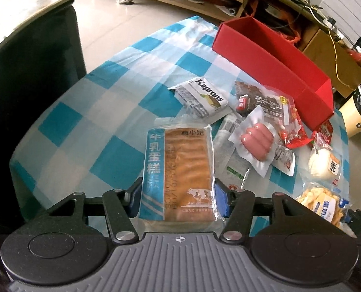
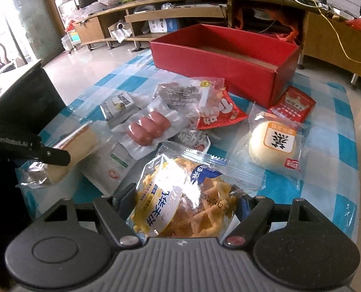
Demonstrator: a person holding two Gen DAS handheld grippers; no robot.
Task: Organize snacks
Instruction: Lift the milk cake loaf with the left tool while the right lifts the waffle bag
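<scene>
Left gripper (image 1: 178,200): blue pads clamped on either side of a clear-wrapped rectangular brown milk cake with a blue label strip (image 1: 180,170). The cake pack sticks out forward from between the fingers, above the blue-and-white checked tablecloth (image 1: 88,112). From the right wrist view the same cake (image 2: 80,143) shows at far left, held by the black arm of the left gripper.

Loose pile, centre of the cloth, left to right:
- white "Kaprons" printed wrapper (image 1: 202,96), lying flat, nearest the bare cloth.
- clear vacuum pouch holding three pink sausages (image 1: 256,138), lying over other flat packets.
- clear bag of dark dried meat (image 1: 261,97), behind the sausages, near the box wall.
- red crinkled foil snack bag (image 2: 217,114), partly under the meat bag.
- small red sachet with a crown print (image 2: 292,108), just beside the box corner.
- round white bun in clear wrap with a yellow label (image 2: 273,143), to the right of the pile, lying apart from it.

Right gripper (image 2: 185,209): fingers closed on a clear packet of yellow lattice waffle biscuits with a blue-white label (image 2: 180,199); the wrapper bulges between them.

Open red rectangular cardboard box (image 2: 214,58): at the far side of the cloth, behind the pile. What I can see of its inside shows no snack.
</scene>
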